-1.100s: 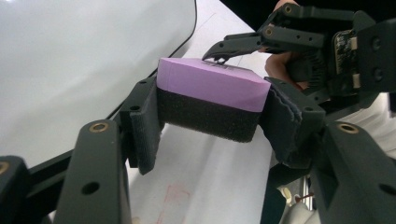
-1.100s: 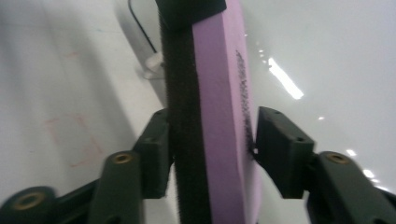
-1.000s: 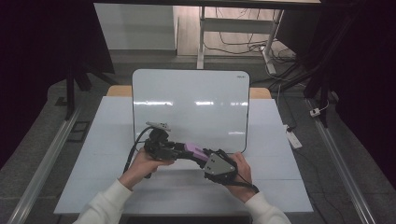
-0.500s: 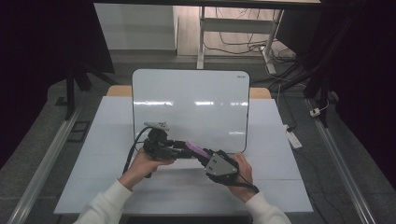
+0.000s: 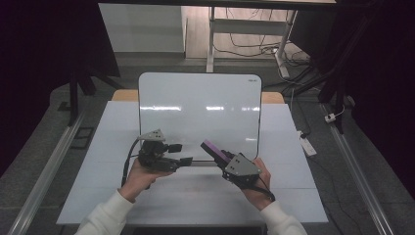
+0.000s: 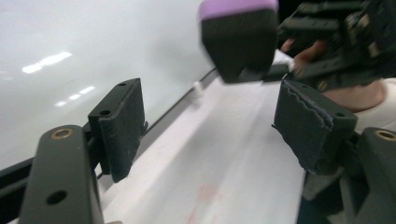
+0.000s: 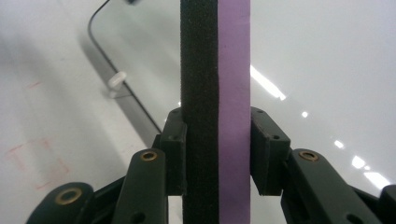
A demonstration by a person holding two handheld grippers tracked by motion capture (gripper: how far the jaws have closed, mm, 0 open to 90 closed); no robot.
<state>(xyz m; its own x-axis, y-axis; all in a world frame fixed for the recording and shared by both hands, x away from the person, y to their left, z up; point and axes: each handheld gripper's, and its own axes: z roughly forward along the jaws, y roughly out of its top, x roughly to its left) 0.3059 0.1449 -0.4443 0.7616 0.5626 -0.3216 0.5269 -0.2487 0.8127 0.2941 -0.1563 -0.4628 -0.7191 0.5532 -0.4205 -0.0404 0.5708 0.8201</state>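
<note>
A purple and black eraser [image 5: 213,148] sticks out of my right gripper [image 5: 221,156], which has just been closing and is shut on it over the near edge of the whiteboard [image 5: 195,107]. In the right gripper view the eraser [image 7: 215,70] stands upright with both pads pressed on it. My left gripper [image 5: 183,153] is a little to the left of the eraser. Its jaws have just been opening and hold nothing. In the left gripper view the eraser [image 6: 238,42] hangs beyond the open fingers [image 6: 119,126].
The whiteboard lies flat on a white table [image 5: 112,142]. A small white nub [image 7: 116,80] sits at the board's rim. Faint red marks [image 7: 37,161] show on the tabletop. A power strip [image 5: 308,145] lies off the table's right side.
My left gripper let go of the eraser's end, opened and drew back to the left. The right gripper kept its place with the eraser in it.
</note>
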